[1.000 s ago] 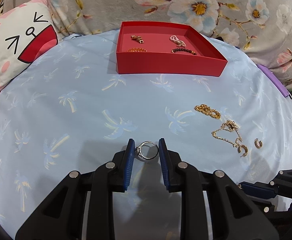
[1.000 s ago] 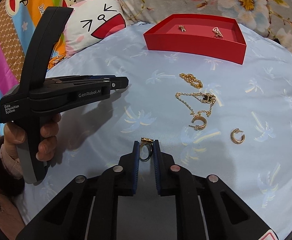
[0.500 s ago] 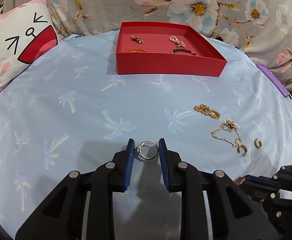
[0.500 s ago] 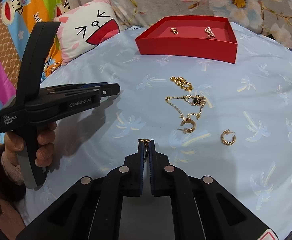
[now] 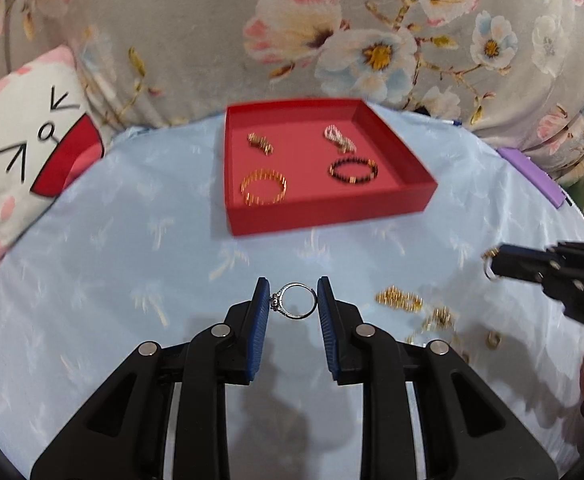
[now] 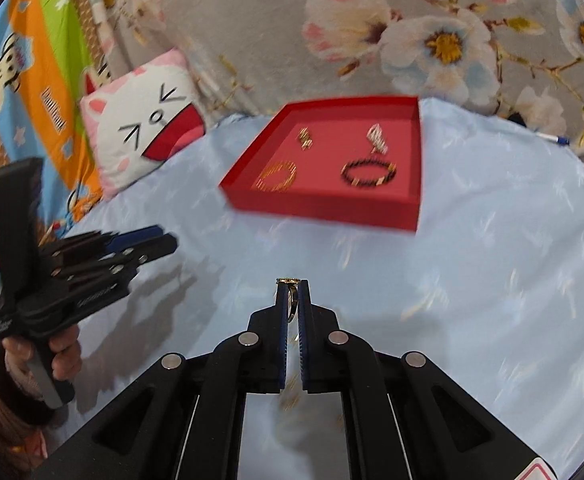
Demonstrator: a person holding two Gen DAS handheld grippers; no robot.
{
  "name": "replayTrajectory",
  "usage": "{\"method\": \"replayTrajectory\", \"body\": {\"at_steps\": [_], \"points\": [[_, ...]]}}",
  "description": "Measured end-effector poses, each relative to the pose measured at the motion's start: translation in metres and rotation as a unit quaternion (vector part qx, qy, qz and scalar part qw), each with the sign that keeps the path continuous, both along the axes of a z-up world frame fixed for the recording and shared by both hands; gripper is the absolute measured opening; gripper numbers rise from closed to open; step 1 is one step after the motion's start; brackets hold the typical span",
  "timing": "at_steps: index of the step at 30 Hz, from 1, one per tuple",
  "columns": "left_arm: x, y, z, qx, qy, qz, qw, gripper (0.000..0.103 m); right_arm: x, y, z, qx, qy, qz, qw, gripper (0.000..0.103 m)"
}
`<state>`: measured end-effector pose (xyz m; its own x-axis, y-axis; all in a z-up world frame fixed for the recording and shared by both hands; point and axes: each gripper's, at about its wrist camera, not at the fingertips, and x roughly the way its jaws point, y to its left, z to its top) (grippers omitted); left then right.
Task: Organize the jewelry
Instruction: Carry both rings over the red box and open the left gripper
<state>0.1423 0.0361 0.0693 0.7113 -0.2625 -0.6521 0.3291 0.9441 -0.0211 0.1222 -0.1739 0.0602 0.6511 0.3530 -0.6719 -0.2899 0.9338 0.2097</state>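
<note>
**Both tools carrying rings, tray ahead**

Left tool point(image 5: 294, 300) clamps a silver ring point(image 5: 295, 301) flat between its blue pads, above the pale blue sheet point(image 5: 112, 280). Right tool point(image 6: 292, 300) is pinched tight on a gold ring point(image 6: 291, 294) held edge-on. Red tray point(image 5: 324, 210) ahead holds four pieces. Loose gold chains point(image 5: 398, 300) lie on the sheet to the right.

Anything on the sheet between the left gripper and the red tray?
No: only bare light-blue palm-print sheet lies between the left gripper, holding a silver ring, and the red tray, per left wrist view.
</note>
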Motion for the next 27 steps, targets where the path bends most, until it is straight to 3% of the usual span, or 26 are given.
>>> {"method": "replayTrajectory", "body": {"at_steps": [6,9,13,21,27], "points": [[0.057,-0.015,0.029,0.006,-0.022,-0.007,0.9997,0.024,0.088,-0.025,0.021,0.022,0.007,-0.048,0.999,0.004],[0.097,-0.025,0.031,0.007,-0.008,-0.012,0.9999,0.024,0.127,-0.03,0.024,0.019,0.009,-0.076,0.997,0.004],[0.151,-0.039,0.023,0.001,0.023,-0.022,0.9995,0.024,0.171,-0.03,0.019,0.02,0.022,-0.092,0.995,0.004],[0.218,-0.05,0.002,-0.013,0.068,-0.004,0.9976,0.024,0.23,-0.01,-0.004,0.019,0.065,-0.091,0.994,0.004],[0.239,-0.05,-0.013,-0.015,0.088,0.006,0.996,0.024,0.253,0.003,-0.022,0.015,0.085,-0.096,0.992,0.004]]}}
